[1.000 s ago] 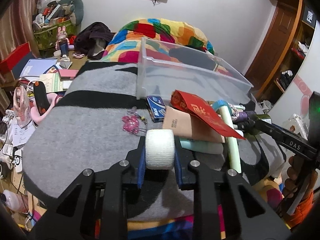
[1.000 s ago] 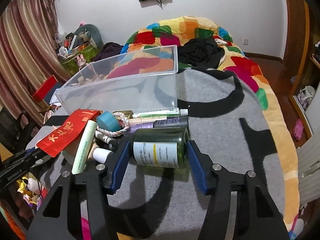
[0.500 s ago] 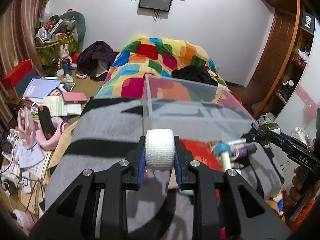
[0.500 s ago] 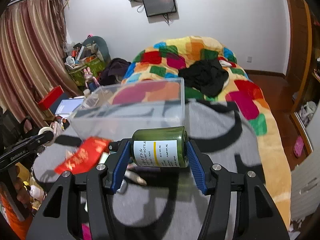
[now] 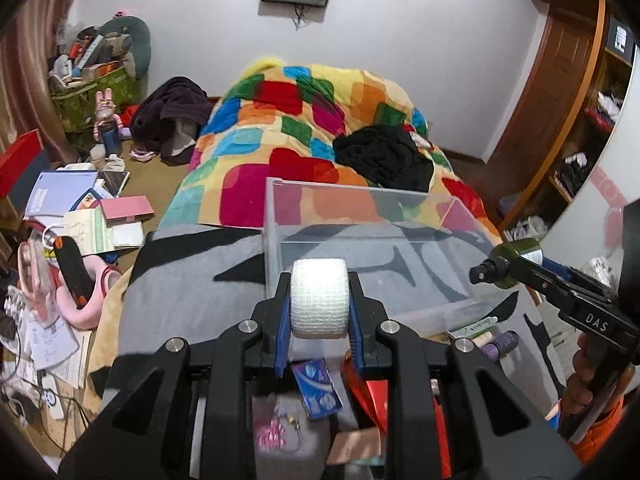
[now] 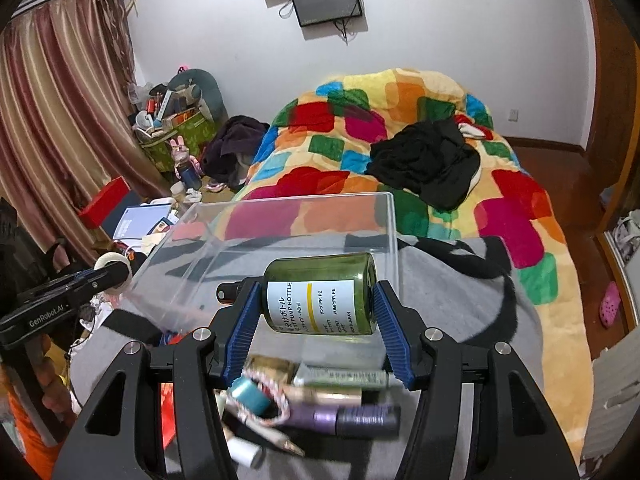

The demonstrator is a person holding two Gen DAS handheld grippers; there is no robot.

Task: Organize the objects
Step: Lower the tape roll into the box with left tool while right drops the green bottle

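Pinching white gauze roll [image 5: 319,298], left gripper [image 5: 319,312] hung over clear bin [image 5: 360,196]; right gripper [image 6: 316,312] clamped green pump bottle [image 6: 320,293] sideways nr bin's front edge.

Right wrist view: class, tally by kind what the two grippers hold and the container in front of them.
Green pump bottle, in the right gripper: 1
White tape roll, in the left gripper: 1
Clear plastic bin: 1
Total: 3

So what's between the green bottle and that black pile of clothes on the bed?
The clear bin, then colourful blanket, seen in the right wrist view.
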